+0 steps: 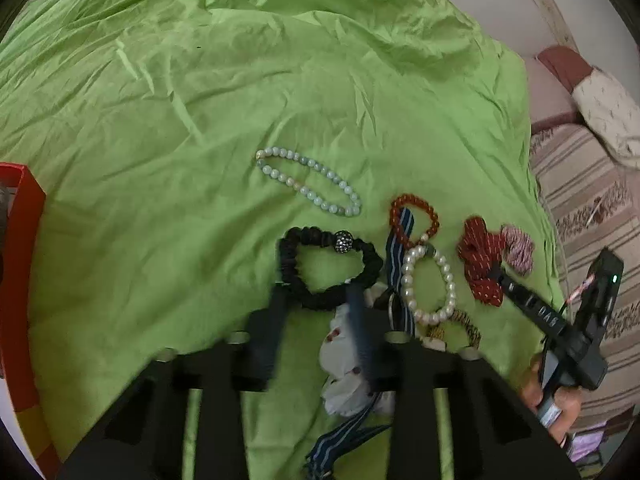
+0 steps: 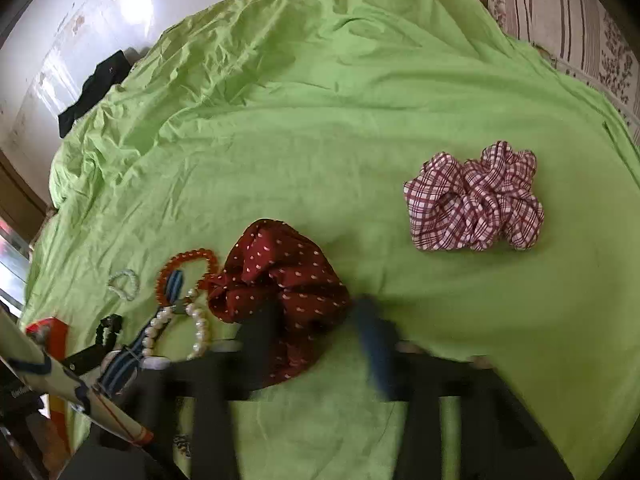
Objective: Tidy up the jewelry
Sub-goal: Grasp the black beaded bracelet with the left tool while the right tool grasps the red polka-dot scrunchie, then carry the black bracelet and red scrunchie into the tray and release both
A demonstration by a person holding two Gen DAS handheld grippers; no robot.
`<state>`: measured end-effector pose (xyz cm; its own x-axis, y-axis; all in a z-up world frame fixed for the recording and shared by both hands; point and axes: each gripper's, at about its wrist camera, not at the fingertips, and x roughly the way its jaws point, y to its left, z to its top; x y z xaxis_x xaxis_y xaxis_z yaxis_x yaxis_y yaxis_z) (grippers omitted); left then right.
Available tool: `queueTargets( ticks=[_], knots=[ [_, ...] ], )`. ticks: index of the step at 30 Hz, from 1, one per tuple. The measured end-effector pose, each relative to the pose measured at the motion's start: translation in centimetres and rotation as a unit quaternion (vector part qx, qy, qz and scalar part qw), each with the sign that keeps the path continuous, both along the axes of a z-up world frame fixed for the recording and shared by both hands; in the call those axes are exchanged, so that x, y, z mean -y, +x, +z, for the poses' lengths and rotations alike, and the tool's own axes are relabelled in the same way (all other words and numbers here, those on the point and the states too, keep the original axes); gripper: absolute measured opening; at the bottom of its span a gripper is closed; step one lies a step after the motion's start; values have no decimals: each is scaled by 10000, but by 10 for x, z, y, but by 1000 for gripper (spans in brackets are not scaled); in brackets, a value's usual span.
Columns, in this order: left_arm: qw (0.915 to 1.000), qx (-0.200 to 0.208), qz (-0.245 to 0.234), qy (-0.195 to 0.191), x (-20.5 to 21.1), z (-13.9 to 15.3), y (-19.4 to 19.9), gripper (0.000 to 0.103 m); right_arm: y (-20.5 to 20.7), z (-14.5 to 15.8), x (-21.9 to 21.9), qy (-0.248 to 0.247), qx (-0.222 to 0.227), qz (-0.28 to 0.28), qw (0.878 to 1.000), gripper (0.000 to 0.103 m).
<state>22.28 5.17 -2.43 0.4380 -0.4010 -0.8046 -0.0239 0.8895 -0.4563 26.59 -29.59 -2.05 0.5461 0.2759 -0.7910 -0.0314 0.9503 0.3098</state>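
Left wrist view showed the left gripper low in the frame's centre, its two blurred fingers spread apart over the green sheet, straddling the lower edge of a black scrunchie with a sparkly bead; whether they touched it could not be told. Above it, toward mid-frame, lay a pale green bead bracelet. Right of centre, an orange bead bracelet sat just above a pearl bracelet, with a blue striped ribbon running through both. Below the pearls a tiger-striped band peeked out, and a white floral cloth piece lay between the fingers. At the right, a red dotted scrunchie touched a pink plaid scrunchie. A red box stood at the left edge. At the lower right a hand held the other tool.

Right wrist view had the right gripper at lower centre, its fingers parted, the left one over the red dotted scrunchie, nothing clamped. The pink plaid scrunchie lay apart at the right of the frame. The orange and pearl bracelets sat at lower left.
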Motion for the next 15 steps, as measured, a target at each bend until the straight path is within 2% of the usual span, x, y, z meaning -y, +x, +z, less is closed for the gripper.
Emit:
queueTargets(
  ticks=[1,8,13,15],
  knots=[
    [10000,19,36,-59,-1,1,1,7,-1,1,1,31,-2,-5,10000,13],
    [9993,315,141,-110,-11,22,-13,7,-26,26,8,-76,285,-78,9995,9],
    [9980,580,240,-97,-23,50,-35,7,-51,43,8,-54,413,0,9991,9],
    [9970,715,297,16,-25,65,-51,7,-62,51,5,-6,472,63,9989,9]
  ],
)
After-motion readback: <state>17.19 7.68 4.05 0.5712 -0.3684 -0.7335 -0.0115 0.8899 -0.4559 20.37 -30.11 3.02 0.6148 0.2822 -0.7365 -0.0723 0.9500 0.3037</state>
